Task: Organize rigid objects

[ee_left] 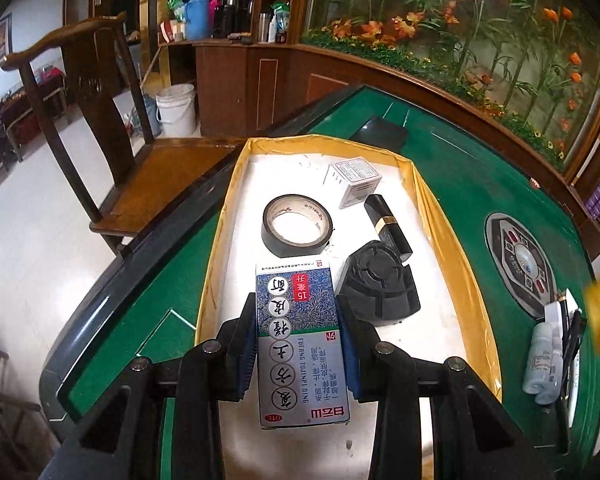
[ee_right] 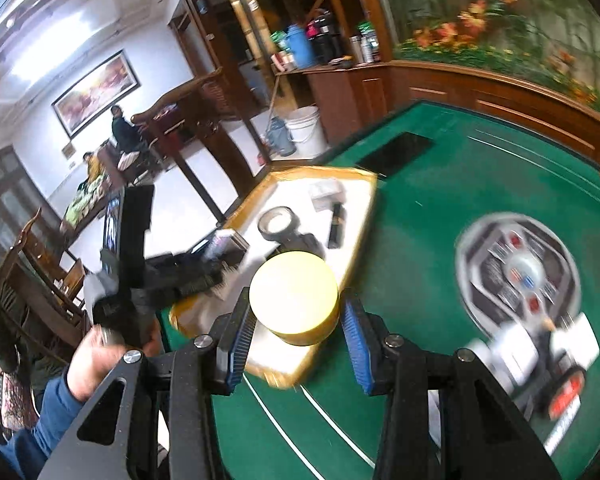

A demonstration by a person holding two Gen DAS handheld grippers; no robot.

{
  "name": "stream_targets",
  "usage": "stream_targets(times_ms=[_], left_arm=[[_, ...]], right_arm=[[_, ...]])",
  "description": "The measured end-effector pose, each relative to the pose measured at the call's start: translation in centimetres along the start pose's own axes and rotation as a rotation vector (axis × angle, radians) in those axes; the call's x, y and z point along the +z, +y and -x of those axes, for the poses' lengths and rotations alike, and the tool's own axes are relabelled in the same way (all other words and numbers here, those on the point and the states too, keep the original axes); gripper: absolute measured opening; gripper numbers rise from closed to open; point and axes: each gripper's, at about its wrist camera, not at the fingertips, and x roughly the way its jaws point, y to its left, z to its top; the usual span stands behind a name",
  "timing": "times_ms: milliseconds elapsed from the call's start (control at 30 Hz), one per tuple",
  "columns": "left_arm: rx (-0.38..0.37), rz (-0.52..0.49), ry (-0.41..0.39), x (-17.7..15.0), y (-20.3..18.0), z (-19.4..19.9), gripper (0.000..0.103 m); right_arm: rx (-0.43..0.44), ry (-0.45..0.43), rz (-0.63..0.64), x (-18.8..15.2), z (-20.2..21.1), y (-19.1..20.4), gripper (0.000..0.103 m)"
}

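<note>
- Holding box [ee_left: 300, 344] clamped between left gripper [ee_left: 300, 344] jaws, above near end of tray [ee_left: 440, 216] on desk [ee_left: 480, 184].
- Best lowered flat onto bare white floor short of tape [ee_left: 297, 225], then released.
- Right gripper [ee_right: 296, 322]: jaws around yellow tin [ee_right: 294, 302], seemingly clamped, over tray's near corner; blurred.
- Tray contents: tape, small carton [ee_left: 354, 182], black tube [ee_left: 388, 226], black holder [ee_left: 378, 282].

Glossy printed cardboard box [ee_left: 302, 344]; shiny black tape roll [ee_left: 297, 225]; matt green felt table [ee_left: 480, 184]; glossy gold-lined tray [ee_left: 440, 216].
</note>
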Motion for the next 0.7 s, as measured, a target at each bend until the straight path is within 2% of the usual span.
stream_targets(times_ms=[100, 400, 700], left_arm=[[-0.014, 0.02, 0.012, 0.5, 0.4, -0.6, 0.038], [-0.043, 0.066, 0.046, 1.3, 1.3, -2.1, 0.038], [-0.03, 0.047, 0.057, 1.4, 1.3, -3.1, 0.038]], right_arm=[[0.013, 0.046, -0.003, 2.7, -3.9, 1.0, 0.042], [-0.045, 0.123, -0.03, 8.9, -15.4, 1.2, 0.041], [-0.048, 0.193, -0.033, 11.2, -22.5, 1.6, 0.042]])
